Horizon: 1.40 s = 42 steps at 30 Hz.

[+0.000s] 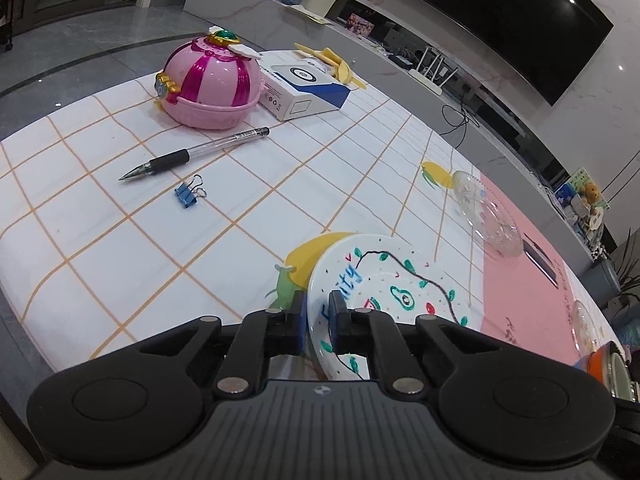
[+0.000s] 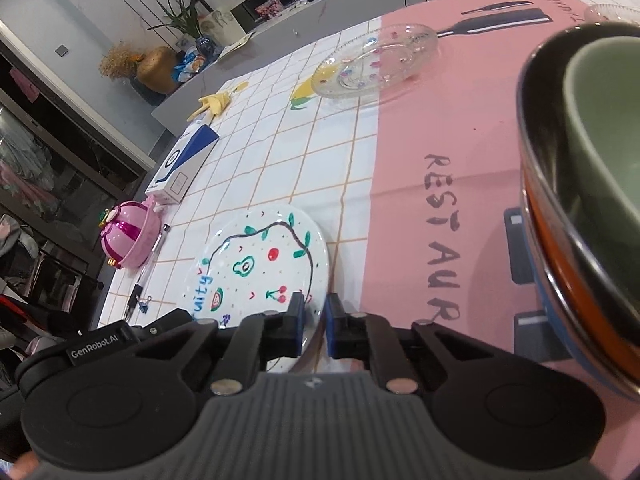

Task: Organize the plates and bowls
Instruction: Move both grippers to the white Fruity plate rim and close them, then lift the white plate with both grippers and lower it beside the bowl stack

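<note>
A white plate painted with fruit lies near the table's front edge; it also shows in the right wrist view. My left gripper is shut on the plate's near rim and the plate looks tilted up. My right gripper is closed around the same plate's rim on the other side. A clear glass plate lies farther off on the cloth, also in the right wrist view. A stack of bowls, green inside a steel one, stands close at the right.
A pink toy case, a white and blue box, a pen, a blue binder clip and a yellow toy lie on the checked cloth. Another glass dish sits far right.
</note>
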{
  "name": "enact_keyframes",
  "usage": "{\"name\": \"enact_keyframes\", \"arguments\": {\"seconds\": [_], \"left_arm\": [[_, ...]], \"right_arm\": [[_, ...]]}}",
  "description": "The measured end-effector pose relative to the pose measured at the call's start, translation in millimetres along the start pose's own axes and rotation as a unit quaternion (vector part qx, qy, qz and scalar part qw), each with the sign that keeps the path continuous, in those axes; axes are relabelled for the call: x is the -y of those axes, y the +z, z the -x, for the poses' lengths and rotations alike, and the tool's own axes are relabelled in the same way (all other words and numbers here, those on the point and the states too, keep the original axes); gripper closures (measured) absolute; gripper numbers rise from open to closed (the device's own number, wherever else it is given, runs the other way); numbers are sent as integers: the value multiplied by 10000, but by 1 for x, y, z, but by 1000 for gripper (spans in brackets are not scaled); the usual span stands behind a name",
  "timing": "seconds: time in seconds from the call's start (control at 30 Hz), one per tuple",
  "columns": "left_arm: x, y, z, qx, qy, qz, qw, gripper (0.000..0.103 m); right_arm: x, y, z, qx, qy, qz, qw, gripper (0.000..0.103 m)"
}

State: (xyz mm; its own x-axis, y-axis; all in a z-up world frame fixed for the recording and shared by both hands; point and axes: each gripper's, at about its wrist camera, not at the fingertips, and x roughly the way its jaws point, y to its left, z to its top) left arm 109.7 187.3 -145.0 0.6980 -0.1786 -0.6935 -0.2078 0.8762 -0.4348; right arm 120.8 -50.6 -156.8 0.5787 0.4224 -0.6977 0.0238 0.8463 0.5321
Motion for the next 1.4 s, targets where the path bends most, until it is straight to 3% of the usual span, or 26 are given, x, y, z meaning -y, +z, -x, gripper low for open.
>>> {"name": "enact_keyframes", "arguments": {"seconds": [0.37,0.73,1.07,1.4], "left_arm": [[8,-3,27,74,-185,152,9997,92],[35,5,66,446,-407,9,9982,92],[101,1,97,685,-932,-306,9928,92],[186,-34,97,448,-1580,-717,9838,92]], "right_arm": [[2,-1,31,97,215,-214,9995,94],[-6,4,74,547,436,-61,9975,94],[14,22,151,1190,540,-83,9914,94],[87,33,231,1699,356,-452,9838,94]]}}
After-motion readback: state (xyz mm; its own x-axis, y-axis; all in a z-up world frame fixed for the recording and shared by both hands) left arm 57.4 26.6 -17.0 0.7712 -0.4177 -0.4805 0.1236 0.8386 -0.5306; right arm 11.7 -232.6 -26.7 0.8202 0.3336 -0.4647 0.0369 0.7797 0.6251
